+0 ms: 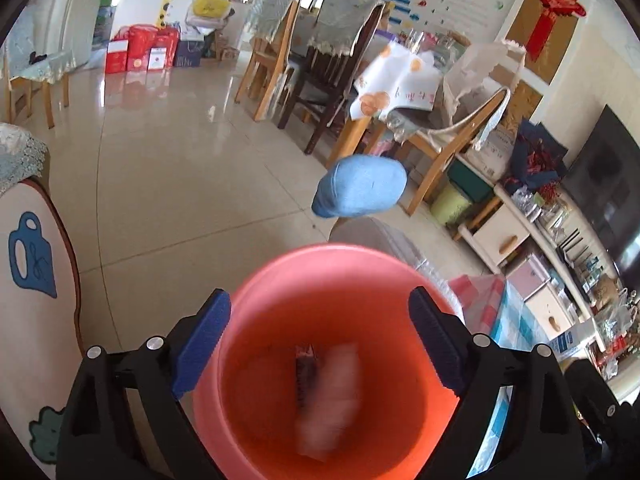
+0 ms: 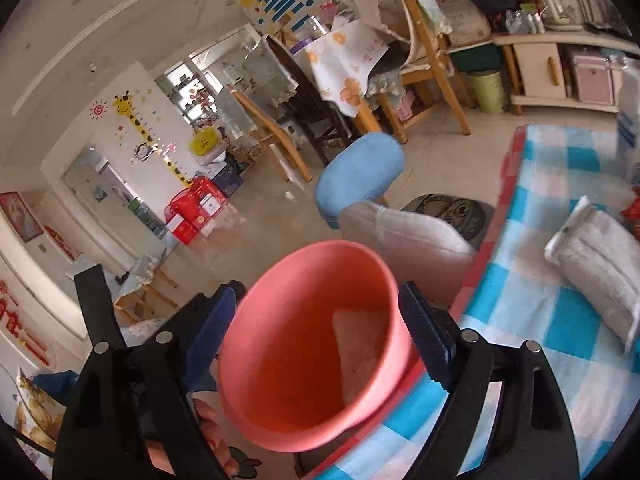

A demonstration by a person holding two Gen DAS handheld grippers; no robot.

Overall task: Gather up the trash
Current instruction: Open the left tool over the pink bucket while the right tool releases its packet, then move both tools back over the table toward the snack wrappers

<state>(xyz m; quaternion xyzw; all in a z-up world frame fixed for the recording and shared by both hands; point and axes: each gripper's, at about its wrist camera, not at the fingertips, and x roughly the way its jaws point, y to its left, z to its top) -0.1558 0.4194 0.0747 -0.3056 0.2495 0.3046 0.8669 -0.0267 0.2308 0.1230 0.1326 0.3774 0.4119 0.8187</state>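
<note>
A salmon-pink bucket (image 1: 320, 250) stands right under both grippers, its mouth facing up. In the left wrist view my left gripper (image 1: 320, 300) hangs over that mouth with its blue pads wide apart and nothing between them. A blurred pale pink wrapper (image 1: 332, 396) and a dark wrapper (image 1: 306, 364) are inside the bucket below it. In the right wrist view my right gripper (image 2: 318, 292) is open above the bucket (image 2: 248, 400), which stands beside the table edge. A blurred pale flat piece (image 2: 360, 352) is inside against the far wall.
A blue round stool (image 1: 360, 188) stands just beyond the bucket, with a pale padded seat (image 2: 400, 232) between them. A table with a blue-checked cloth (image 2: 540, 300) lies to the right and bears a white packet (image 2: 596, 256). Wooden chairs (image 1: 272, 52) stand farther back.
</note>
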